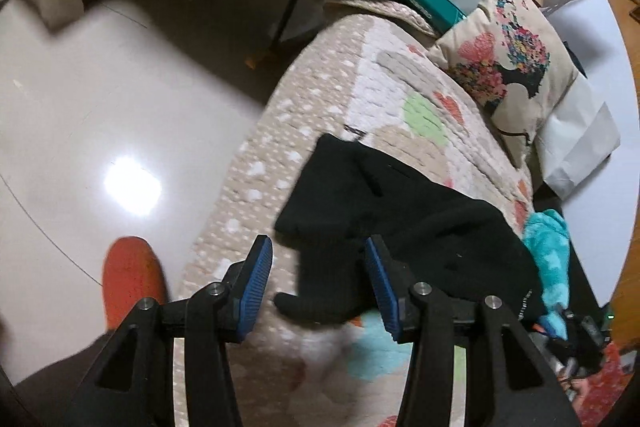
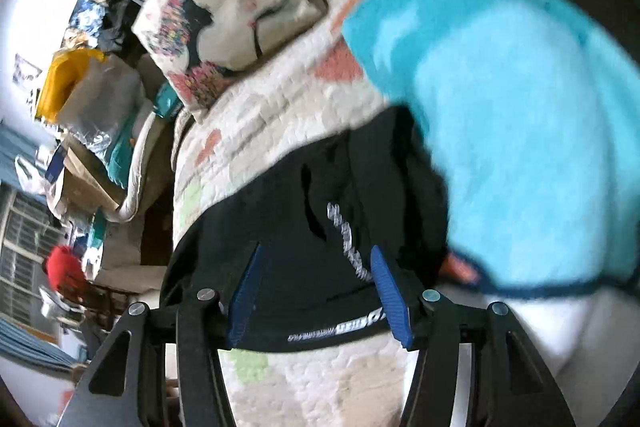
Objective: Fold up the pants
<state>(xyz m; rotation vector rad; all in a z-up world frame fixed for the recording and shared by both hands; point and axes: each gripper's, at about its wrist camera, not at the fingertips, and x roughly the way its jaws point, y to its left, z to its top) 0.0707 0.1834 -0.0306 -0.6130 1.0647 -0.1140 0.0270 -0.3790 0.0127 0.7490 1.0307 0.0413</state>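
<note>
We find the black pants (image 1: 400,215) lying in a bunched heap on a quilted bed cover (image 1: 320,99) patterned with hearts and coloured patches. In the left wrist view the garment runs from the middle of the cover toward the right, and one narrow end of it hangs down between the blue pads of the left gripper (image 1: 318,287). The jaws of that gripper stand apart, with the fabric lying in the gap and neither pad pressed on it as far as we can see.

In the right wrist view the right gripper (image 2: 320,291) is over the pants' waistband edge, where white lettering (image 2: 348,239) runs across the black cloth. Its jaws are likewise apart, straddling the band without closing on it. This view is blurred, so we cannot tell whether the pads touch the cloth.

A turquoise fleecy garment (image 2: 500,99) lies just beside the pants, overlapping their far edge in the right wrist view. A printed cushion (image 1: 508,67) rests against the back of the cover, and a white paper bag (image 1: 576,143) stands beside it. A pale glossy floor (image 1: 100,99) shows at the left of the left wrist view, with an orange slipper (image 1: 132,279) on it.
</note>
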